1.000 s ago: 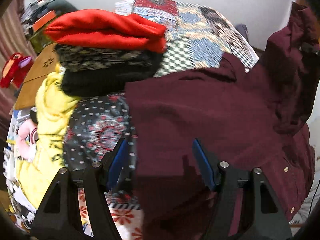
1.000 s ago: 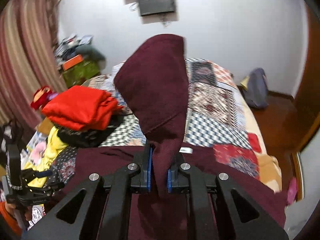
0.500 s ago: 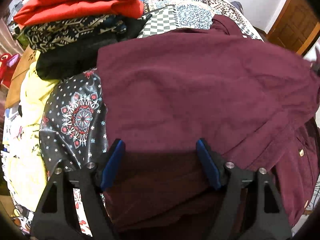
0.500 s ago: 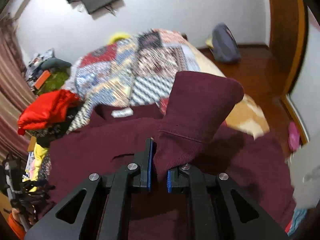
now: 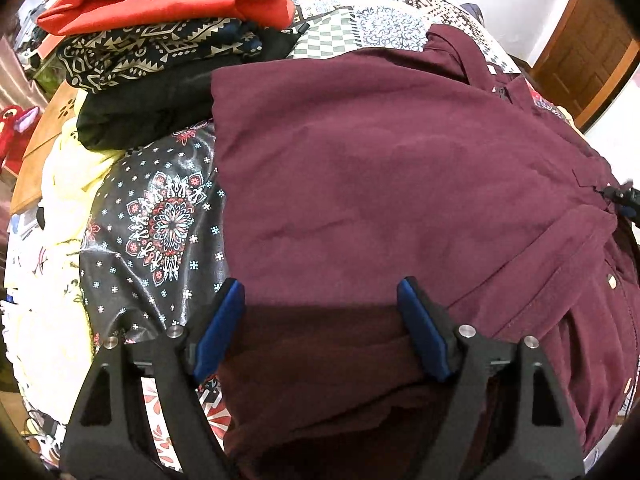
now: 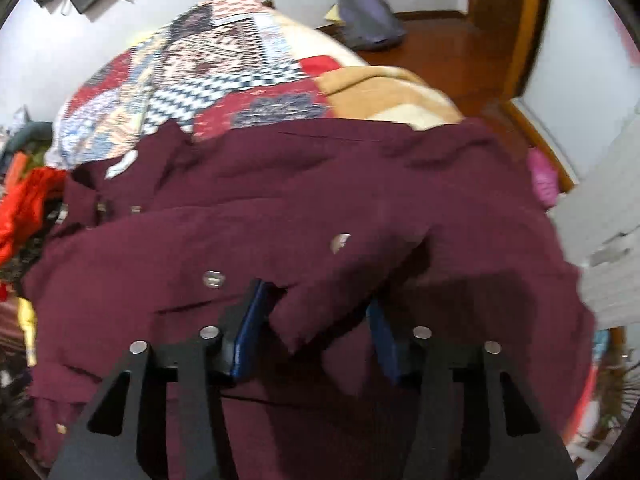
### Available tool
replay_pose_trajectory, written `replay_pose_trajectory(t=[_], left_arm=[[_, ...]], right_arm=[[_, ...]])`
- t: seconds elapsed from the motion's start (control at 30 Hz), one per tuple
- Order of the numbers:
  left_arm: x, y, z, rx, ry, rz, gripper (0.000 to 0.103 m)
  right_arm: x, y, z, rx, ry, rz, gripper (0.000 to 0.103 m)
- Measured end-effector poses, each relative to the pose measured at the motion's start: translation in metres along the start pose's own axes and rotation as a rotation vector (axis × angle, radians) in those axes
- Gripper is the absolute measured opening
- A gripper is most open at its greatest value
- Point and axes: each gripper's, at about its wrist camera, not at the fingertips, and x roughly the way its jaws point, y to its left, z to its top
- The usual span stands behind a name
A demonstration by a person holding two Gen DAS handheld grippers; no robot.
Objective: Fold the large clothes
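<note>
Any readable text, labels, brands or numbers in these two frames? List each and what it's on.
None can be read.
White neck label inside the collar of the maroon shirt: blurred, no print legible.
Shirt's snap buttons: any marking too small and blurred to tell.
Folded clothes stack and patchwork bedspread: patterns only, no lettering.

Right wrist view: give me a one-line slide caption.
Right tool opening over a maroon shirt spread on the patchwork bedspread, a fold of sleeve between its blue pads.
</note>
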Motion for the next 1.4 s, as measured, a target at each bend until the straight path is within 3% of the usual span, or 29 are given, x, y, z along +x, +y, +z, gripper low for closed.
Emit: replay_pose_trajectory(t=[0.2, 0.33, 0.43, 0.7, 0.83, 1.07, 1.17, 1.4], left_arm=[[-0.004, -0.002, -0.001, 0.025, 0.003, 0.009, 0.08], [-0.014, -0.007, -0.004, 0.068, -0.001, 0.003, 0.079], [-0.023, -0.011, -0.003, 0.099, -0.011, 0.021, 0.079], [-0.061, -0.033, 0.035, 0.123, -0.131, 0.013, 0.079], [-0.08, -0.056, 0.066, 0.145, -0.21, -0.003, 0.079], [-0.092, -0.106, 0.105, 0.199, -0.282, -0.052, 0.079], [-0.083, -0.133, 0.114, 0.232, -0.269, -0.08, 0.079], [-0.044, -0.182, 0.115, 0.292, -0.173, -0.131, 0.079]], right_arm=[[-0.011, -0.017, -0.006, -0.04, 0.0, -0.043, 0.049], [-0.019, -0.014, -0.011, -0.075, -0.008, -0.095, 0.057], [-0.029, -0.015, -0.012, -0.077, -0.016, -0.085, 0.057], [-0.073, -0.034, -0.007, -0.051, -0.117, -0.103, 0.058], [-0.098, -0.054, -0.002, 0.013, -0.18, -0.091, 0.058], [-0.118, -0.092, -0.002, 0.137, -0.254, -0.091, 0.064], [-0.11, -0.118, -0.008, 0.218, -0.233, -0.081, 0.064], [-0.052, -0.182, -0.036, 0.497, -0.076, 0.027, 0.064]])
